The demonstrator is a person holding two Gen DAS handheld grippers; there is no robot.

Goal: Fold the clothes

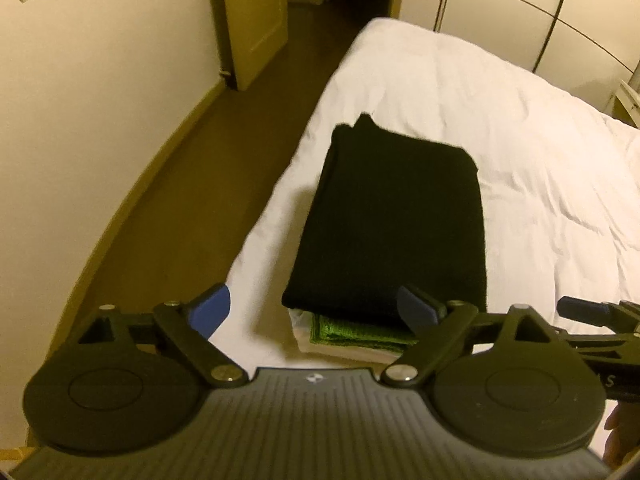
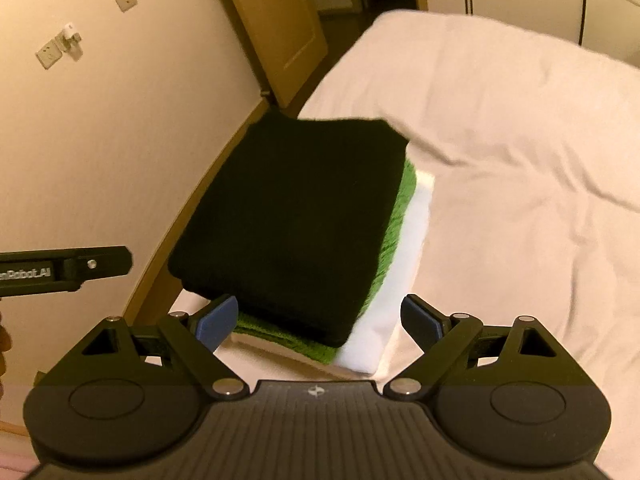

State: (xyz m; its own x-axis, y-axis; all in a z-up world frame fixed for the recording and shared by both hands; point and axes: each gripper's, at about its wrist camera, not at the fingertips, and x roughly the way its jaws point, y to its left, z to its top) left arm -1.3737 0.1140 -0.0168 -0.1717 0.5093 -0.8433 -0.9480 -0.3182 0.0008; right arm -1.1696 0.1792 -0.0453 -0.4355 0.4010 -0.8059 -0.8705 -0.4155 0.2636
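Observation:
A folded black garment (image 1: pixel 392 220) lies on top of a small stack at the near left side of the bed. Under it a folded green knit piece (image 1: pixel 356 330) and a folded white piece (image 1: pixel 344 350) show at the edges. My left gripper (image 1: pixel 316 312) hovers open just in front of the stack, nothing between its blue pads. In the right wrist view the same black garment (image 2: pixel 292 224) tops the green piece (image 2: pixel 396 216) and the white piece (image 2: pixel 404 248). My right gripper (image 2: pixel 320 320) is open at the stack's near corner, holding nothing.
The white bed sheet (image 1: pixel 500 128) spreads to the right and far side, rumpled. A brown floor strip (image 1: pixel 168 208) runs along the bed's left edge beside a cream wall. An open wooden door (image 1: pixel 256 20) stands at the back. The other gripper's arm (image 2: pixel 64 270) shows at left.

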